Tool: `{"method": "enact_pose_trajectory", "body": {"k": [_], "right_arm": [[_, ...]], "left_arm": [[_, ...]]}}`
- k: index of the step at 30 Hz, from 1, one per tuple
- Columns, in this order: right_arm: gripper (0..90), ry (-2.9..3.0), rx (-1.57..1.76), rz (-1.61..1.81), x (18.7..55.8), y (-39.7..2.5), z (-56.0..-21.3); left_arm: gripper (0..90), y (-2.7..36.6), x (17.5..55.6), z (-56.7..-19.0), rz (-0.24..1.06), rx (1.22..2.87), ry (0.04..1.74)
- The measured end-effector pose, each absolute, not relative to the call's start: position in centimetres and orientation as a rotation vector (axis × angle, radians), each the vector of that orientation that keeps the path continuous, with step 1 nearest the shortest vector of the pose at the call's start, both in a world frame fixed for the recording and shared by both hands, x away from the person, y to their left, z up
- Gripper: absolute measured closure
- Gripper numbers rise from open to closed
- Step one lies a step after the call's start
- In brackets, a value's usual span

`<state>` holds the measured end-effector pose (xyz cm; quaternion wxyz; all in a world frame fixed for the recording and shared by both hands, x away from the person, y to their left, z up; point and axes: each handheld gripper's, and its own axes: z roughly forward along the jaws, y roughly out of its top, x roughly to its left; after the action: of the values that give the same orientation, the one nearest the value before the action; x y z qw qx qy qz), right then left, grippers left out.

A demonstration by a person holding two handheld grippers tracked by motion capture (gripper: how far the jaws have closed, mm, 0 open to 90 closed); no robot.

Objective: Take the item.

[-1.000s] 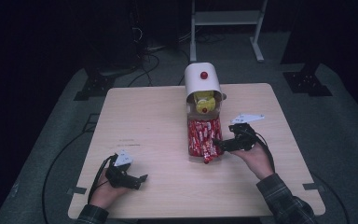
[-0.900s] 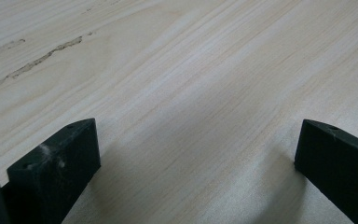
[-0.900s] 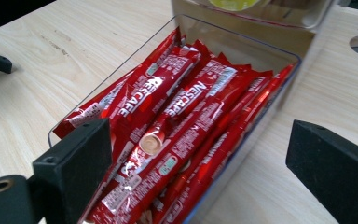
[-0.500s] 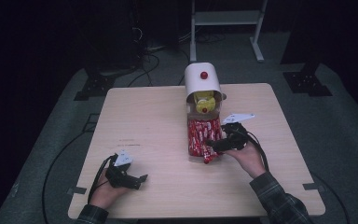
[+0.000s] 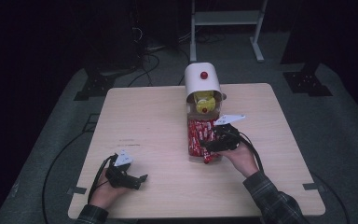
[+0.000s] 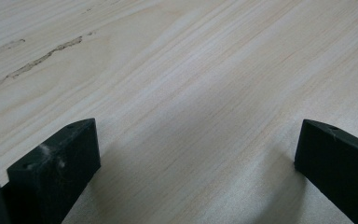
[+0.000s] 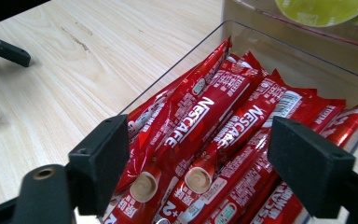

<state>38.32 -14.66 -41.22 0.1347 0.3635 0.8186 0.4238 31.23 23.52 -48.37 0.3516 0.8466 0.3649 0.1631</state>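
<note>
Several red Nescafe sachets (image 7: pixel 214 135) lie packed in a clear plastic tray (image 7: pixel 177 70) at the table's middle; from above the sachets (image 5: pixel 199 135) show as a red block. My right gripper (image 7: pixel 198 158) hovers just over them, open, its jaws spread on either side of the pile with nothing held. In the high view the right gripper (image 5: pixel 209 145) sits at the tray's near right corner. My left gripper (image 5: pixel 140 179) rests near the table's front left, open over bare wood (image 6: pixel 191 93).
A white dispenser (image 5: pixel 202 81) with a red knob stands behind the tray, holding yellow-green capsules (image 5: pixel 204 100). A scuff mark (image 6: pixel 32 63) streaks the wooden table (image 5: pixel 144 116). Cables and a stand's feet lie on the dark floor beyond.
The right gripper has moved left and a little nearer, from the tray's right side to over the sachets at its near end. The left gripper has stayed put.
</note>
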Motion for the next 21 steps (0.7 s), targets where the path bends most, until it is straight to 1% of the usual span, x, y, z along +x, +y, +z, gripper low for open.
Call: {"method": "enact_pose_trajectory", "body": {"k": [1,3,5,9,10,11,12,21], "right_arm": [[21.5,2.372,1.053,1.228,38.32,-14.66,-41.22],[25.0,2.370,1.048,1.228,38.28,-14.51,-41.23],[30.3,2.373,1.039,1.229,38.26,-14.30,-41.27],[33.3,2.383,1.032,1.219,38.32,-14.07,-41.46],[37.9,2.391,1.026,1.207,38.35,-13.99,-41.58],[37.9,2.391,1.026,1.207,38.35,-13.99,-41.58],[40.8,2.392,1.012,1.200,38.31,-13.93,-41.64],[46.9,2.408,0.999,1.186,38.30,-13.78,-41.82]], "left_arm": [[0.0,23.52,31.23,-48.37,0.422,2.191,0.944],[0.0,23.52,31.23,-48.37,0.422,2.191,0.944],[0.0,23.52,31.22,-48.37,0.422,2.191,0.945],[0.0,23.52,31.23,-48.37,0.422,2.191,0.944],[0.0,23.51,31.21,-48.38,0.420,2.190,0.946],[0.0,23.51,31.21,-48.38,0.420,2.190,0.946],[0.0,23.51,31.22,-48.38,0.420,2.190,0.946],[0.0,23.51,31.22,-48.38,0.420,2.190,0.946]]}}
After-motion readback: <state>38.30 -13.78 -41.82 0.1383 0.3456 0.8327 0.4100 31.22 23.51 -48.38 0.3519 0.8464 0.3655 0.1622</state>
